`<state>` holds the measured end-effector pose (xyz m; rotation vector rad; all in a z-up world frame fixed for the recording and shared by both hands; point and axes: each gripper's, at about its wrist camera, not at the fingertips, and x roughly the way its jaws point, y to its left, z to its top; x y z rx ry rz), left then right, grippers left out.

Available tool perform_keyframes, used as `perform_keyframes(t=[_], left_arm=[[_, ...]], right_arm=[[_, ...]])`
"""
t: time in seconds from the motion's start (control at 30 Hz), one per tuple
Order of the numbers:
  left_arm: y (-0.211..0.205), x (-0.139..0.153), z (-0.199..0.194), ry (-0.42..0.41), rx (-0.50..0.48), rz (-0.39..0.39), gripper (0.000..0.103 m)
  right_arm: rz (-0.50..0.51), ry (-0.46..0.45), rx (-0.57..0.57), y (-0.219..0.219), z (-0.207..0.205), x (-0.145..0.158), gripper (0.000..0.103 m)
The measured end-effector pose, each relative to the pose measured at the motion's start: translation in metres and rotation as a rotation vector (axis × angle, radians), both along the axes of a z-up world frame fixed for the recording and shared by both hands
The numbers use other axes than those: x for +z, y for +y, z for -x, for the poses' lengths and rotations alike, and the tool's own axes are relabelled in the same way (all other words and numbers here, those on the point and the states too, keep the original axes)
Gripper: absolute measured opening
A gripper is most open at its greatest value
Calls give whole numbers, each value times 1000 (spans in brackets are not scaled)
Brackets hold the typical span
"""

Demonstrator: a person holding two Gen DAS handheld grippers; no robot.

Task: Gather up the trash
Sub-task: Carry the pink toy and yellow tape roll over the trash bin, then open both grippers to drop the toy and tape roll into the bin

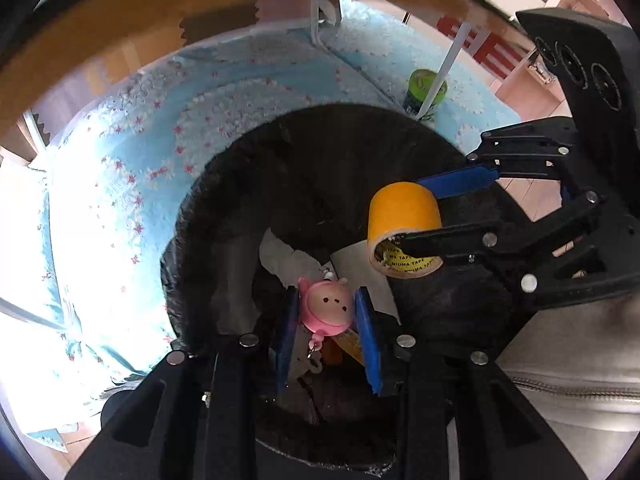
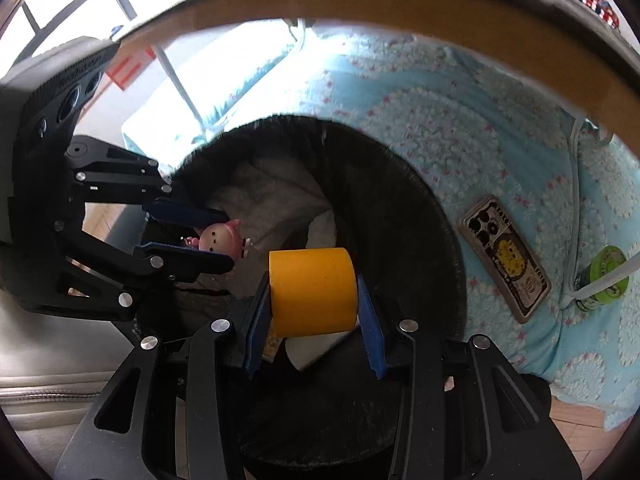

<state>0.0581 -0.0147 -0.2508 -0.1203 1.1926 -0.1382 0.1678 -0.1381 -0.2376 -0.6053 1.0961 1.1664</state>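
1. Trash is held in both tools: a pink toy [image 1: 328, 306] is gripped narrowly between the blue pads of the left tool [image 1: 329, 344], and a yellow tape roll [image 2: 313, 291] is clamped by its flat ends between the pads of the right tool [image 2: 314, 322].
2. Both items hang directly above the mouth of a black bin [image 2: 436, 216], whose dark lining opens below them; the drop is judged to be straight down, with no sideways travel needed.
3. The roll's long axis is seen lying across the right tool, from pad to pad, roughly level.
4. The toy is seen with its face outward and a small chain dangling beneath it.
5. The two tools are near each other over the bin, the left one's item at the left side of the opening and the right one's nearer the middle; neither is clearly nearer the bin.
6. Inside the bin, crumpled paper [image 2: 276, 200] and a flat white piece [image 1: 360, 276] are visible.
7. Count: two tools, one toy, one roll, one bin.
8. On the blue bedspread [image 2: 460, 128] beside the bin are one phone [image 2: 506, 260] and one green-lidded bottle [image 2: 604, 278], well apart from both tools; whether they are trash cannot be told.
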Motion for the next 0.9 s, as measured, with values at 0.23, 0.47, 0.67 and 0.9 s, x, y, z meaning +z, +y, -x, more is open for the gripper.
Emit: perform_keyframes(t=[0.23,0.47,0.67,0.9], left_arm=[[-7,-12,-8,34,-18,-14,28],[-9,-20,-15,57,-27,-3,28],[-5,-21,-21,60,-22,20,28],[-6,-17,-23,65,-18,23,30]], right_arm=[[49,-2,23,10,3,-13,40],[77,1,30,12,3,-25,40],[85,9,31,14,2,-29,41],[59,11,20,11,0,-22,45]])
